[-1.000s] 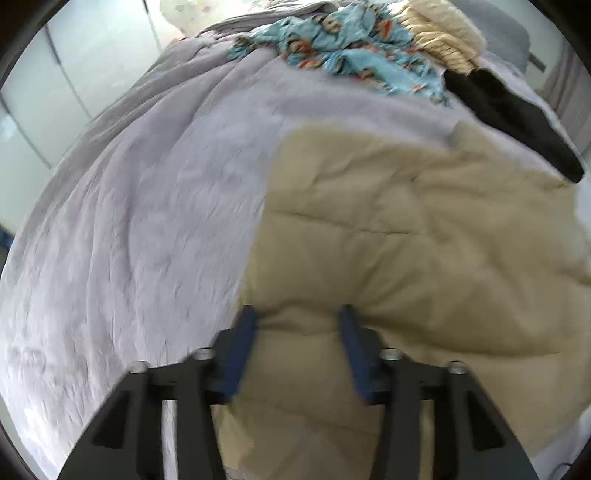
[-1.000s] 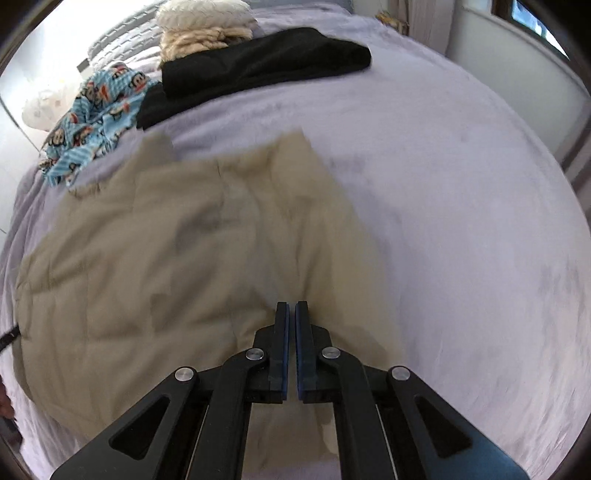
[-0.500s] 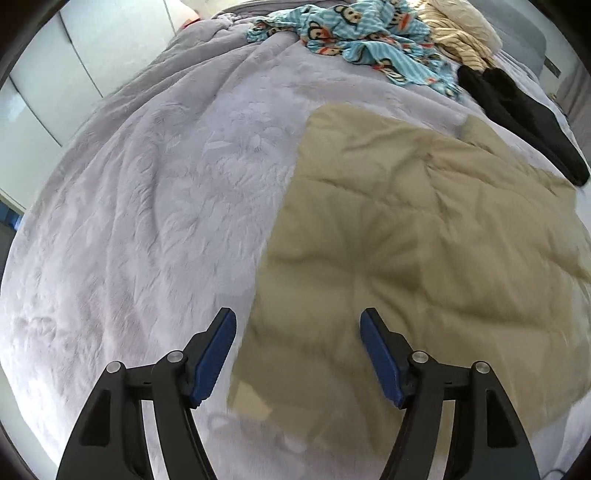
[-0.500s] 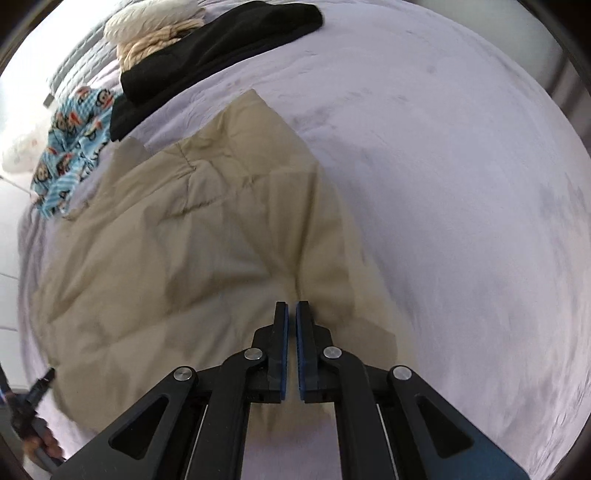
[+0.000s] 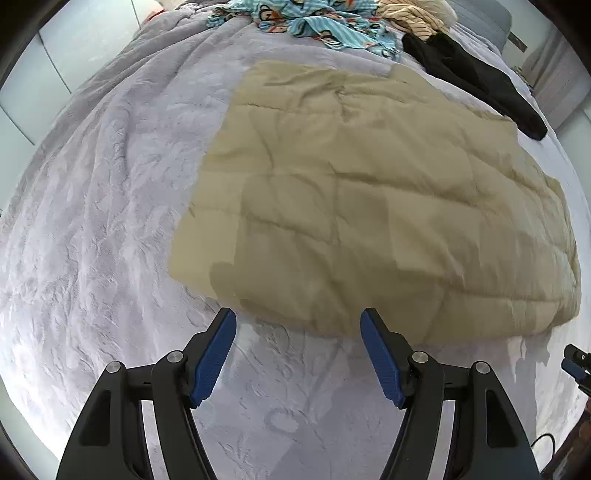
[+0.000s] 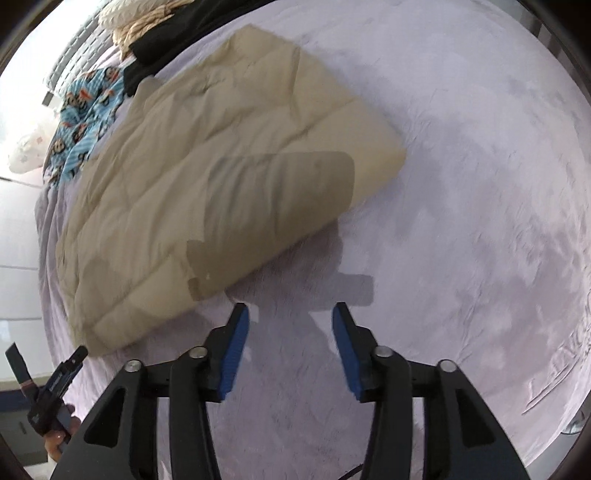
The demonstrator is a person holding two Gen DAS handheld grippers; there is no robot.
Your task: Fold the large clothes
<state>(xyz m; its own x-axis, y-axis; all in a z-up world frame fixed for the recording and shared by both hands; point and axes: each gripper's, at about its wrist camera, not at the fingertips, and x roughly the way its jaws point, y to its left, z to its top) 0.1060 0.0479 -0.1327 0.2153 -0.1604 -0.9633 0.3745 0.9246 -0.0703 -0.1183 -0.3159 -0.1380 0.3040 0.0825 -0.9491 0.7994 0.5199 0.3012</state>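
Observation:
A beige quilted garment [image 5: 362,206] lies folded flat on the lilac bedcover [image 5: 92,229]; in the right wrist view the same garment [image 6: 207,177] stretches from upper middle to lower left. My left gripper [image 5: 297,321] is open, its blue pads just short of the garment's near edge, with only bedcover between them. My right gripper [image 6: 290,314] hovers over bare bedcover [image 6: 480,184] beside the garment's near edge; its jaws are opening and hold nothing. The left gripper [image 6: 48,358] and the hand holding it show at the lower left of the right wrist view.
At the bed's far end lie a blue monkey-print garment [image 5: 317,22], a black garment [image 5: 476,74] and a cream knit [image 5: 417,16]. The same pile appears top left in the right wrist view, by the blue print [image 6: 85,114]. A wall [image 5: 22,92] borders the left.
Both grippers drew back off the beige garment to the bedcover at its near edge. The left opened wider and let go. The right, shut on the cloth before, has opened and released it.

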